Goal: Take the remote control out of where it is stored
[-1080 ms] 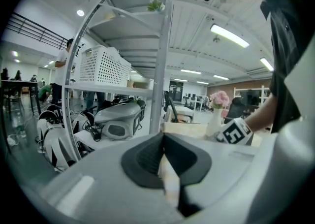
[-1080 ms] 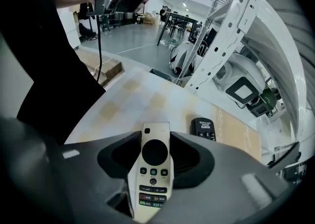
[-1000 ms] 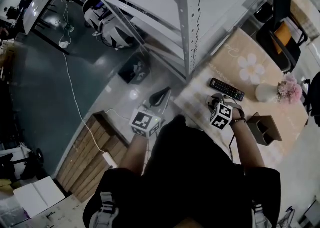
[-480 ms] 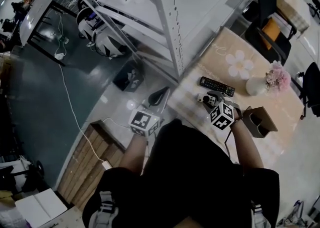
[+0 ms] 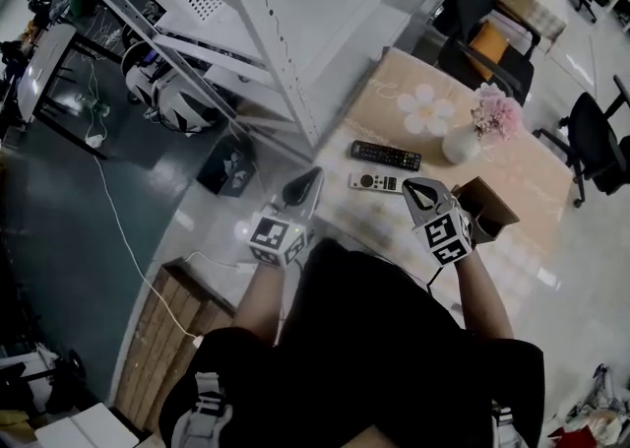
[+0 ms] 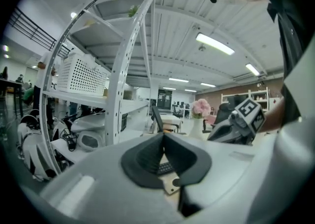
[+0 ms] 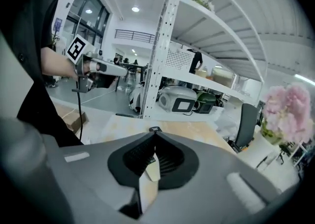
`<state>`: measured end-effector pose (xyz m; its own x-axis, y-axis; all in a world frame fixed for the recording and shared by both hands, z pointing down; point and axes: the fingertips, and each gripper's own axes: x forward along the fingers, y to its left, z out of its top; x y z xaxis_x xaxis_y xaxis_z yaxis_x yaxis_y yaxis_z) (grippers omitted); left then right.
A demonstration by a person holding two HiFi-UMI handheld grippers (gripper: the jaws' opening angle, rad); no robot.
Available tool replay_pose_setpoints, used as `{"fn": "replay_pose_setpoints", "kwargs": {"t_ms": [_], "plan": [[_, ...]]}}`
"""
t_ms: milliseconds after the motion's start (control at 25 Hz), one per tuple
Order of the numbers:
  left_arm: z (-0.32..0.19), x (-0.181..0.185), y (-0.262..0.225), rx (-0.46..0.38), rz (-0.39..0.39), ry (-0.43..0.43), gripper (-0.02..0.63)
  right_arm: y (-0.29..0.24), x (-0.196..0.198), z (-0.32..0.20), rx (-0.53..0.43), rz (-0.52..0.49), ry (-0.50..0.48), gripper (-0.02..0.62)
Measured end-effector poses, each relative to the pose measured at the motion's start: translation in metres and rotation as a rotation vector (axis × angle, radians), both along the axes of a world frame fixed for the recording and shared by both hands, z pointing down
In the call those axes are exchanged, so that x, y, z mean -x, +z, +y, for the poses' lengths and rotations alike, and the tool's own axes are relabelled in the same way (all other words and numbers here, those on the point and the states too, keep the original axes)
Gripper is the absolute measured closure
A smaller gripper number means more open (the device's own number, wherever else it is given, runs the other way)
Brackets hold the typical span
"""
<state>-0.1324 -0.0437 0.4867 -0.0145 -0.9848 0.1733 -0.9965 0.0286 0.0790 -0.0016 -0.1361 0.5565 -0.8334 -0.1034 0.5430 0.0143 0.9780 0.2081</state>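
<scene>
"Remote control (image 5: 376, 182): where do you have it?"

"It's the pale one, lying flat on the table (image 5: 512, 170). It sits just beside the black remote (image 5: 387, 155), roughly parallel to it, and apart from the cardboard box (image 5: 489, 210). Nothing touches it."

"And your right hand?"

"My right gripper (image 5: 413, 188) hangs above the table's near edge, between that remote and the box. Its nose tips downward toward the remotes, and my forearm is stretched out from my body. Its jaws have just snapped closed, tips together with nothing between them."

"Left?"

"My left gripper (image 5: 313, 176) is held out off the table's left side, over the floor. It points roughly level toward the shelf rack (image 5: 266, 52). Its jaws are pressed together too, and empty."
</scene>
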Motion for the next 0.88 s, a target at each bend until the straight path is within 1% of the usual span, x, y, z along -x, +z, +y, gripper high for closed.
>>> {"fn": "replay_pose_setpoints", "kwargs": {"t_ms": [160, 320, 520, 720, 800, 880], "plan": [[-0.01, -0.019, -0.003, -0.014, 0.005, 0.024, 0.604, -0.012, -0.039, -0.007, -0.002, -0.039, 0.079, 0.589], [-0.02, -0.044, -0.005, -0.014, 0.0, 0.06, 0.604, -0.023, -0.074, -0.014, 0.033, -0.111, 0.168, 0.589], [-0.028, -0.073, -0.008, -0.029, -0.01, 0.098, 0.604, -0.048, -0.112, -0.022, 0.083, -0.249, 0.277, 0.589], [-0.034, -0.09, -0.012, -0.035, 0.003, 0.109, 0.604, -0.066, -0.144, -0.037, 0.184, -0.384, 0.389, 0.589], [-0.037, -0.094, -0.013, -0.04, 0.002, 0.123, 0.604, -0.073, -0.154, -0.043, 0.188, -0.429, 0.428, 0.589], [-0.04, -0.097, -0.017, -0.045, 0.0, 0.137, 0.604, -0.08, -0.163, -0.047, 0.165, -0.463, 0.457, 0.589]]}}
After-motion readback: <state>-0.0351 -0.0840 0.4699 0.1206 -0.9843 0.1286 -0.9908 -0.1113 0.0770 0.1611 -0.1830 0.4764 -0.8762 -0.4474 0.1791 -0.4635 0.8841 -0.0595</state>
